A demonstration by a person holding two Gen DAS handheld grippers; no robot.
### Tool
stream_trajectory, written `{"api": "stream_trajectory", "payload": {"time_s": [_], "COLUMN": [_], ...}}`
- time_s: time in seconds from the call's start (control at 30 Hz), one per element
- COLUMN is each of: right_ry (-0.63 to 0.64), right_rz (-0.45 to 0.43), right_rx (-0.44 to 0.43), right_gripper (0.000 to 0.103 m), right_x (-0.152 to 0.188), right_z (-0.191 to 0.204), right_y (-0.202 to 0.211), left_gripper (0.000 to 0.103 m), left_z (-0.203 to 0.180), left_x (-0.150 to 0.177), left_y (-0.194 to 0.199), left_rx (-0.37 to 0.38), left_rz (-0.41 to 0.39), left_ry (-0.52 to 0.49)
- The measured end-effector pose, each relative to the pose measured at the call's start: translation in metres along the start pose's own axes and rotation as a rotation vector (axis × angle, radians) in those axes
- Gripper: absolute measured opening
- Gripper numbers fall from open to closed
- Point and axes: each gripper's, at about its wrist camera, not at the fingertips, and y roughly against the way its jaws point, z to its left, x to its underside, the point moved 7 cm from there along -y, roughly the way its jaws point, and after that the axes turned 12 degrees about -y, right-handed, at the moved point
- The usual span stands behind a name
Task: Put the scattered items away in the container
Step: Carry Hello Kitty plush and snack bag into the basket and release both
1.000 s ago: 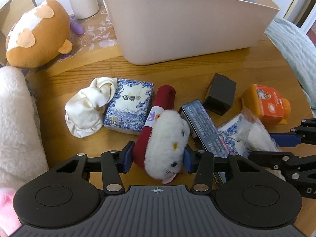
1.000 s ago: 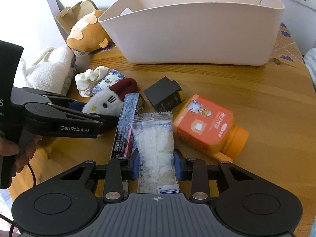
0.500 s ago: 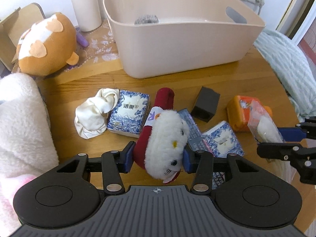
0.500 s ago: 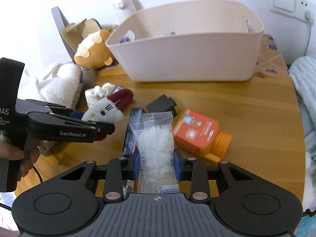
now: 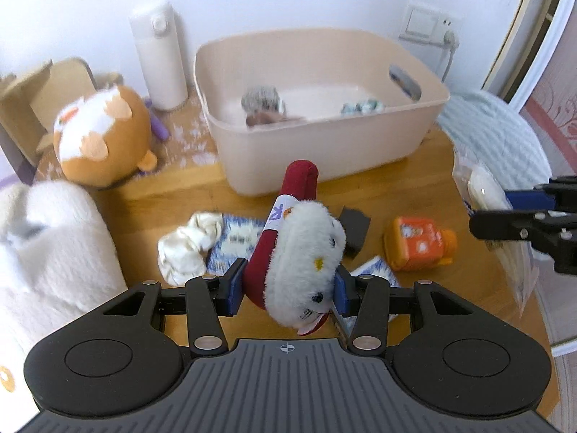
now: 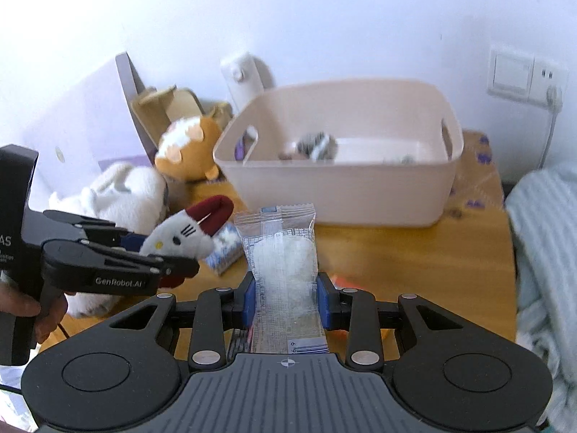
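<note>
Both grippers loaded, items held above the table short of the container.

Left gripper (image 5: pixel 286 287) is clamped across the middle of a white-and-red cat plush (image 5: pixel 301 263); the soft pile compresses between the pads. Judged light and non-fragile; the mid-body hold looks secure. Right gripper (image 6: pixel 286 297) pinches a clear snack packet (image 6: pixel 283 263) by its side edges, the packet standing forward of the fingers. The film is probably slick and floppy and the contents may crush, so a light squeeze low on the packet seems best. The beige container (image 5: pixel 324 166) sits at the far side of the table (image 5: pixel 173 195), already holding a few items. Orange bottle (image 5: pixel 418 243), tissue pack (image 5: pixel 234 241), cloth (image 5: pixel 189 247) and black block (image 5: pixel 353 229) are on the wood.
</note>
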Motion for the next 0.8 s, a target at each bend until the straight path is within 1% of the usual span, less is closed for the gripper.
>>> {"api": "stream_trajectory", "payload": {"time_s": [0.17,0.3,0.4,0.47,0.57,0.8], "right_ry": [0.041,0.07,0.093,0.124,0.152,0.175], "right_rz": [-0.066,-0.102,-0.121,-0.134,-0.157,-0.204], "right_rx": [0.011,0.024,0.036,0.044,0.051,0.074], "right_gripper": [0.031,0.031,0.031,0.031,0.031,0.031], "right_x": [-0.026,-0.048,-0.064,-0.076,-0.095,-0.142], "right_z": [0.005,0.004,0.003,0.005,0.006,0.003], "right_y": [0.014,0.018,0.016,0.014,0.011,-0.004], "left_gripper": [0.048,0.048,0.048,0.048,0.048,0.048], "left_z": [0.002,0.007,0.014,0.017,0.021,0.03], "left_x": [-0.024,-0.047,-0.064,-0.076,-0.092,-0.127], "left_y": [0.02,0.03,0.032,0.032,0.03,0.007], "left_rx": [-0.027,-0.049,-0.024,-0.035,-0.077,-0.105], "left_rz": [-0.055,-0.097,-0.113,-0.125,-0.144,-0.144], "left_ry": [-0.022,-0.038,0.001,0.0,-0.019,0.009]}}
